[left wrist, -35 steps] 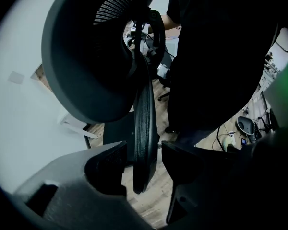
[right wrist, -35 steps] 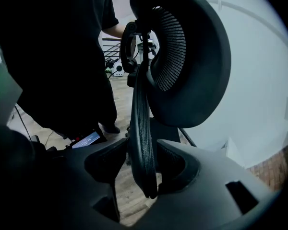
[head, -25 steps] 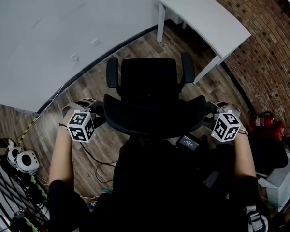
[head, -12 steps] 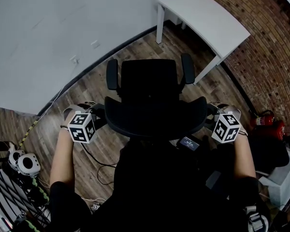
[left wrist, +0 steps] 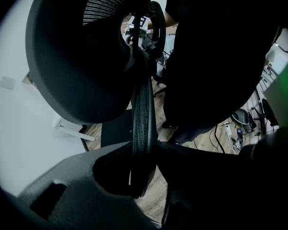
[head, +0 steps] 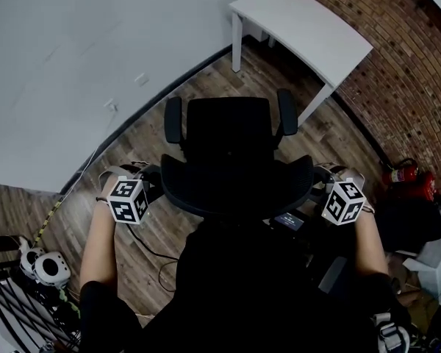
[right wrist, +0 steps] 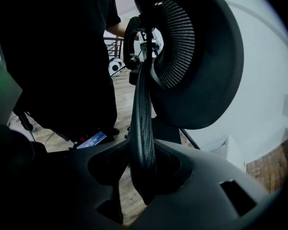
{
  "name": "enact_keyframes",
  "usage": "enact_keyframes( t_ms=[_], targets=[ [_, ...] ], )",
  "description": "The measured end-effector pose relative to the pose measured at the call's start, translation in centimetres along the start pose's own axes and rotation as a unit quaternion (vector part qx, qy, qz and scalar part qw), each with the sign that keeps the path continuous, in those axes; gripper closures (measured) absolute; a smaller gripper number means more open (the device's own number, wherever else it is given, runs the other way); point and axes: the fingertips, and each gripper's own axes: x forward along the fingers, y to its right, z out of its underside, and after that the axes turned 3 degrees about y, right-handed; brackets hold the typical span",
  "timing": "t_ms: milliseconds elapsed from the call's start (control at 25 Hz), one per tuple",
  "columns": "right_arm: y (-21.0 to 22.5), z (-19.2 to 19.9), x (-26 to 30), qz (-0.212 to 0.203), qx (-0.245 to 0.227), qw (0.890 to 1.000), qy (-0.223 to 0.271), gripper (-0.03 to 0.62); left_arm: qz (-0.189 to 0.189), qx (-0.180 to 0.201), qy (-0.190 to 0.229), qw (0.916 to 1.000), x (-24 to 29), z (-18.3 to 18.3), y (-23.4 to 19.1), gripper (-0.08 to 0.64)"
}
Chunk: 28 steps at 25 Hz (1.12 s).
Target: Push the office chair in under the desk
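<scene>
A black office chair (head: 230, 134) stands on the wooden floor, its seat facing a white desk (head: 309, 28) at the top right. My left gripper (head: 156, 179) grips the left edge of the curved backrest (head: 235, 186), and my right gripper (head: 317, 184) grips the right edge. The left gripper view shows the thin backrest edge (left wrist: 143, 123) pinched between the jaws of the left gripper (left wrist: 144, 152). The right gripper view shows the same edge (right wrist: 143, 128) pinched in the right gripper (right wrist: 143, 162). Both pairs of jaws have just been closing on that edge.
A white wall with a socket (head: 141, 79) runs behind the chair, and a brick wall (head: 397, 65) lies to the right. Cables (head: 151, 245) trail on the floor at the left. White headphones (head: 48, 267) sit at the lower left, and a red fire extinguisher (head: 408, 176) is at the right.
Both grippers and the chair's backrest have shifted a little forward over the floor. The floor clutter at the lower left has slid down the picture, and the desk up and left.
</scene>
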Motion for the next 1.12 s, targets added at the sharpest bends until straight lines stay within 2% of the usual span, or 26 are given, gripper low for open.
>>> enact_keyframes(
  t_ms=[400, 680, 1120],
  targets=[
    [-0.6, -2.3, 1.3, 0.005, 0.034, 0.999, -0.005, 0.457, 0.009, 0.033, 0.019, 0.9992, -0.7, 2.6, -1.6, 0.417],
    [-0.3, -3.2, 1.8, 0.030, 0.047, 0.998, -0.019, 0.460, -0.001, 0.055, 0.034, 0.9979, -1.0, 3.6, -3.3, 0.422],
    [2.7, -4.4, 3.6, 0.069, 0.077, 0.994, -0.039, 0.460, -0.009, 0.089, 0.044, 0.9950, -1.0, 6.3, -8.2, 0.422]
  ],
)
